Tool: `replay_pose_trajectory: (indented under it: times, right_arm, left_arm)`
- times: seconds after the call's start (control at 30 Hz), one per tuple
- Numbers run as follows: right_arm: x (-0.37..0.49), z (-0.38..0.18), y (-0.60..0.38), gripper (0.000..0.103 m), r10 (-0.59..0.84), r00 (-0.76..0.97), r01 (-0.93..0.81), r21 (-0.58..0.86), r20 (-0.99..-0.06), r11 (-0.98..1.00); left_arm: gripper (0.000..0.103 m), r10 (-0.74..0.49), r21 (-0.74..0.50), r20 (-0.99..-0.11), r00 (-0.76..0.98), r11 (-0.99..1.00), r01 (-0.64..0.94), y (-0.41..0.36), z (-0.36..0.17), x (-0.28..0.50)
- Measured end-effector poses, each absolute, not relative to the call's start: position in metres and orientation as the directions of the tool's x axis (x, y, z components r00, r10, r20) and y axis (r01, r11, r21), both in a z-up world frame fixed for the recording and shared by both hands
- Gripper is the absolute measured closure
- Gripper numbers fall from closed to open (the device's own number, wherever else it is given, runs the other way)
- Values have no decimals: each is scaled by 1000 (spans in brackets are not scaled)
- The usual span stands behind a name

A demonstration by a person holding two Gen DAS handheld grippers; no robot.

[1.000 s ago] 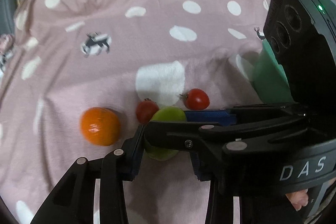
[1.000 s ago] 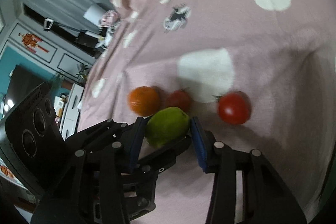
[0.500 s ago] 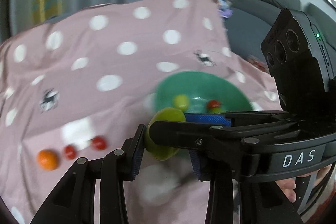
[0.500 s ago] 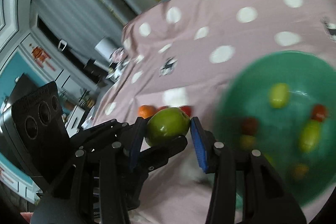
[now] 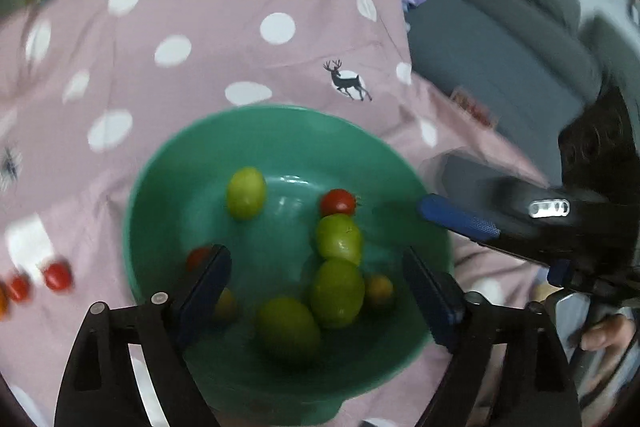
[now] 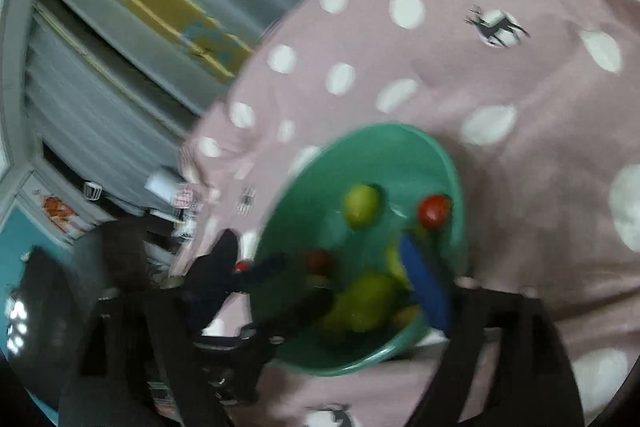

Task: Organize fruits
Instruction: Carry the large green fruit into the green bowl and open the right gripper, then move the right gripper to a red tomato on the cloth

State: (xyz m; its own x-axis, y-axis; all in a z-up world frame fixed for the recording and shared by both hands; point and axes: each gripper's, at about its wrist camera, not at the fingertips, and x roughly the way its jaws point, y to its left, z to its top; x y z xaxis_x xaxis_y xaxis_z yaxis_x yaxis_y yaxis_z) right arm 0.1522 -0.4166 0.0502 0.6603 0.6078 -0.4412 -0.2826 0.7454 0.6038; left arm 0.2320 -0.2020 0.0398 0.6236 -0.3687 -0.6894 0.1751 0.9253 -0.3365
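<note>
A green bowl (image 5: 160,187) sits on the pink dotted cloth and holds several green fruits (image 5: 338,293), small red tomatoes (image 5: 338,202) and a small orange one. My left gripper (image 5: 316,283) hangs open and empty over the bowl, its blue pads wide apart. My right gripper (image 6: 360,283) is open over the same bowl (image 6: 448,163); a green fruit (image 6: 362,303) lies in the bowl between its fingers. The right gripper's blue pad (image 5: 460,219) reaches in from the right in the left wrist view. Two red tomatoes (image 5: 58,277) lie on the cloth at far left.
The pink cloth (image 5: 240,27) covers the whole surface. A grey sofa (image 5: 500,39) stands beyond its right edge. Grey curtains with a yellow band (image 6: 152,7) hang behind. A hand (image 5: 608,331) shows at the lower right.
Both grippers carried the green fruit from the cloth to over the bowl, then opened. The fruit now lies in the bowl among the others.
</note>
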Motion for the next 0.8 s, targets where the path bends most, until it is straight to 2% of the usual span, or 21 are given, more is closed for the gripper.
replay_pose_trajectory:
  times: [0.07, 0.1, 0.17, 0.3, 0.47, 0.53, 0.67, 0.8]
  right_arm:
    - [145, 63, -410, 2, 557, 698, -305, 517, -450, 800]
    - [140, 68, -404, 0, 520, 722, -309, 459, -457, 833]
    - [139, 71, -393, 0, 535, 705, -342, 436, -466, 832]
    - [147, 67, -378, 0, 586, 643, -353, 487, -493, 798]
    - [152, 67, -324, 0, 631, 580, -410, 484, -516, 773]
    - [153, 68, -299, 0, 657, 549, -444, 485, -517, 753]
    - [157, 64, -241, 0, 681, 493, -525, 439, -542, 729]
    - [172, 44, -191, 0, 678, 424, -550, 424, -601, 720]
  left_arm:
    - [11, -389, -379, -666, 636, 912, 161, -186, 45, 221]
    - [8, -379, -372, -653, 655, 915, 158, -178, 50, 215]
    - [1, -338, -327, -643, 687, 933, 153, -165, 60, 196]
    - [1, -271, -253, -666, 695, 959, 132, -133, 67, 169]
    - [1, -167, -192, -697, 697, 980, 44, -82, 59, 139]
    - [1, -112, -178, -697, 709, 984, -19, -55, 49, 126]
    - [1, 98, -122, -654, 750, 965, -233, 2, 35, 103]
    - [1, 99, -120, -687, 720, 961, -247, 22, 27, 113]
